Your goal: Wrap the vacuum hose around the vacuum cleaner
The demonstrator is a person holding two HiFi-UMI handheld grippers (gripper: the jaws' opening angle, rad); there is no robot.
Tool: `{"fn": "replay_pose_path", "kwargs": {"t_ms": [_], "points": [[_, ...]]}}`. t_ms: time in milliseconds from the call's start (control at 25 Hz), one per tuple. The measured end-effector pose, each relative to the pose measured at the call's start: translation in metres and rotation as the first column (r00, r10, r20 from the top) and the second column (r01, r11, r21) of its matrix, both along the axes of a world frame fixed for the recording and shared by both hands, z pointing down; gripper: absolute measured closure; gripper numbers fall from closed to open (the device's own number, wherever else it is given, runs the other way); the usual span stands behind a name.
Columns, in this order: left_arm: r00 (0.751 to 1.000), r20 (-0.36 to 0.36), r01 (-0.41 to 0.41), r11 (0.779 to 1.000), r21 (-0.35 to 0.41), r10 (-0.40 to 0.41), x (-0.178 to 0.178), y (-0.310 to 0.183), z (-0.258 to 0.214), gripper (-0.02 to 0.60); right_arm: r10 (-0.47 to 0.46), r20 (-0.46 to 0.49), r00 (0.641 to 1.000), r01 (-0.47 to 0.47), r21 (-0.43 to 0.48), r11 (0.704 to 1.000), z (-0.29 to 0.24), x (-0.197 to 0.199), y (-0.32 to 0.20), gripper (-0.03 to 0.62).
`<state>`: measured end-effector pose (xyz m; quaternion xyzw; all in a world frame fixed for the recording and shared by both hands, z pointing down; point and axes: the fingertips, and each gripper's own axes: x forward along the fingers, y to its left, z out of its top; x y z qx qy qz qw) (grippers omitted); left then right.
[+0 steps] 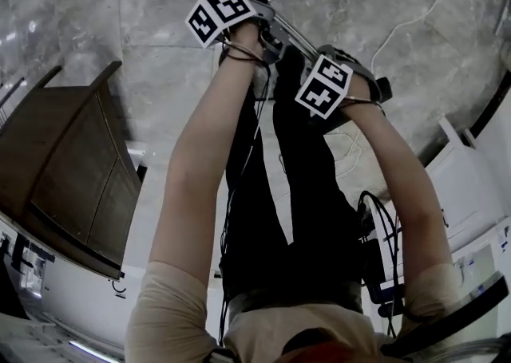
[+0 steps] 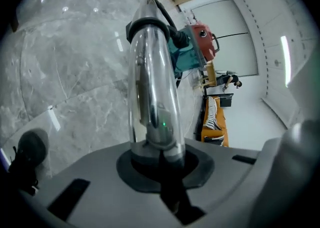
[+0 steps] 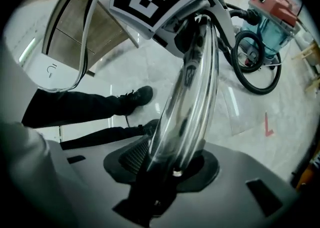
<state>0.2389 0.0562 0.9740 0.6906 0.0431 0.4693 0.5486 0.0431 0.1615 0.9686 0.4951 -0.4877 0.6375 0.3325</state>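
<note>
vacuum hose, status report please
Left gripper, right gripper both shut on shiny chrome tube. Black hose looped on floor beside red-and-teal vacuum cleaner, not wrapped. Nothing seen blocking.

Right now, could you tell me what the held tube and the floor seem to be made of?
The tube: probably polished metal, chrome-like, since it mirrors its surroundings. The floor: glossy grey veined stone or stone-look tile, with lamp reflections.

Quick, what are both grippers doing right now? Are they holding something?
Left gripper: closed, holding the metal vacuum tube.
Right gripper: closed on the same metal vacuum tube.
</note>
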Motion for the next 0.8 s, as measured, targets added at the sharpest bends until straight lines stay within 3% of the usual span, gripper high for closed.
{"fn": "replay_pose_path", "kwargs": {"t_ms": [120,240,320,400,440,640,800], "points": [[0.997,0.046,-0.054,0.991,-0.122,0.06,-0.018,0.027,0.006,0.549,-0.004,0.021,1.0,0.005,-0.071,0.997,-0.006,-0.015,0.02,0.431],[0.988,0.066,-0.128,0.975,-0.18,0.142,-0.029,0.038,0.009,0.534,-0.012,0.026,1.0,0.015,-0.121,0.993,-0.01,-0.019,0.03,0.431],[0.971,0.074,-0.205,0.954,-0.22,0.226,-0.036,0.041,0.009,0.47,-0.011,0.022,1.0,0.015,-0.161,0.987,-0.009,-0.016,0.04,0.431],[0.946,0.078,-0.282,0.916,-0.285,0.316,-0.05,0.034,0.007,0.345,-0.013,0.01,1.0,0.015,-0.218,0.976,-0.006,-0.007,0.053,0.434],[0.93,0.075,-0.323,0.898,-0.299,0.359,-0.059,0.025,0.006,0.314,-0.018,0.001,1.0,0.018,-0.249,0.968,-0.005,0.0,0.06,0.436],[0.84,0.069,-0.514,0.83,-0.215,0.538,-0.123,-0.032,0.009,0.307,-0.039,-0.019,0.999,0.03,-0.354,0.935,-0.007,0.029,0.097,0.436],[0.819,0.057,-0.554,0.812,-0.187,0.571,-0.16,-0.042,0.0,0.307,-0.053,-0.021,0.998,0.04,-0.394,0.918,-0.026,0.032,0.124,0.442]]}}
